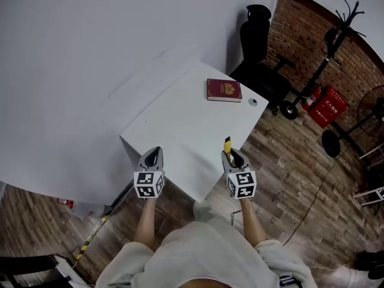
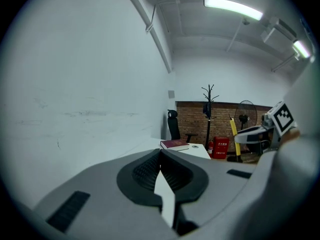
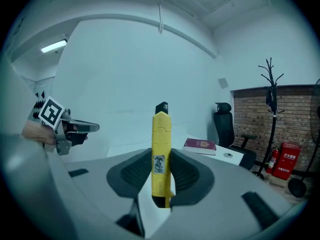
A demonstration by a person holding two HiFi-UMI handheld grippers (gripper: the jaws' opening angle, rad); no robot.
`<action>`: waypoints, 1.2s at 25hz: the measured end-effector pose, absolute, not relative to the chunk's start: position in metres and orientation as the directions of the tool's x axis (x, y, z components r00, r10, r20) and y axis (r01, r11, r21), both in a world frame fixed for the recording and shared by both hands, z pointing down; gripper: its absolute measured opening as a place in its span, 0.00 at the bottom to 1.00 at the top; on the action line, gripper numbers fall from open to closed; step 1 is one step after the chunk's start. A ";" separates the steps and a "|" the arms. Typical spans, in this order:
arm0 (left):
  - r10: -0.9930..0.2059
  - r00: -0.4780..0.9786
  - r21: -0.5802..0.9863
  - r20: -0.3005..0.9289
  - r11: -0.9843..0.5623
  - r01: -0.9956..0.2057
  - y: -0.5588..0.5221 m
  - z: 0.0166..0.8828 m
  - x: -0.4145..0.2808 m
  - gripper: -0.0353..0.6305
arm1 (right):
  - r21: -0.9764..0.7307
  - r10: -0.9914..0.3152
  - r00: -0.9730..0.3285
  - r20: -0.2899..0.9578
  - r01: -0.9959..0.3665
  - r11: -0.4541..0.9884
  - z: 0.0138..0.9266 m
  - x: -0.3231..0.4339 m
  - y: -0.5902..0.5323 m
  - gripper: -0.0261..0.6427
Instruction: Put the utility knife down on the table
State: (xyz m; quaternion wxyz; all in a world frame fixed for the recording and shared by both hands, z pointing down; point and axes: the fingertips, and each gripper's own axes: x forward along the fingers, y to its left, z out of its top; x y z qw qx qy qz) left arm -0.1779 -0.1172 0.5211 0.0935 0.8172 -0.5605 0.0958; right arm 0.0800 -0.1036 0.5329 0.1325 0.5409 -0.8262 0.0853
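A yellow utility knife [image 3: 161,154] with a black tip stands upright between the pads of my right gripper [image 3: 161,171], which is shut on it. In the head view that gripper [image 1: 231,155] hovers over the near right edge of the white table [image 1: 180,131], and the knife [image 1: 227,144] pokes out ahead of it. My left gripper [image 1: 153,153] hangs over the table's near left corner. Its jaws [image 2: 161,171] are shut with nothing between them. From the left gripper view the knife [image 2: 233,129] shows at the right.
A dark red booklet [image 1: 224,90] and a small round grey object [image 1: 252,102] lie at the table's far end. A black office chair [image 1: 259,59], a coat stand [image 1: 336,41], a red extinguisher box [image 1: 327,105] and a fan stand beyond on the wooden floor.
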 end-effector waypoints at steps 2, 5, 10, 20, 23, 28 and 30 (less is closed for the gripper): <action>-0.900 0.348 0.044 0.263 -0.349 -0.936 -0.137 0.518 -0.174 0.06 | 0.002 -0.867 -0.389 0.311 -0.912 0.410 0.531 0.082 -0.124 0.20; -0.902 0.342 0.039 0.263 -0.345 -0.938 -0.169 0.512 -0.167 0.06 | -0.002 -0.862 -0.400 0.312 -0.907 0.421 0.527 0.085 -0.157 0.20; -0.906 0.322 0.033 0.276 -0.326 -0.945 -0.214 0.510 -0.162 0.06 | -0.012 -0.850 -0.423 0.315 -0.897 0.442 0.526 0.089 -0.209 0.20; -0.914 0.265 0.022 0.307 -0.272 -0.962 -0.289 0.514 -0.157 0.06 | -0.041 -0.810 -0.479 0.337 -0.867 0.496 0.537 0.092 -0.299 0.20; -0.912 0.254 0.013 0.323 -0.264 -0.964 -0.303 0.518 -0.157 0.06 | -0.054 -0.800 -0.493 0.342 -0.860 0.507 0.543 0.090 -0.317 0.20; -0.908 0.234 0.011 0.347 -0.246 -0.969 -0.317 0.527 -0.159 0.06 | -0.068 -0.780 -0.513 0.358 -0.847 0.527 0.553 0.086 -0.337 0.20; -0.906 0.231 0.011 0.354 -0.243 -0.970 -0.321 0.530 -0.159 0.06 | -0.073 -0.776 -0.516 0.363 -0.846 0.528 0.558 0.087 -0.342 0.20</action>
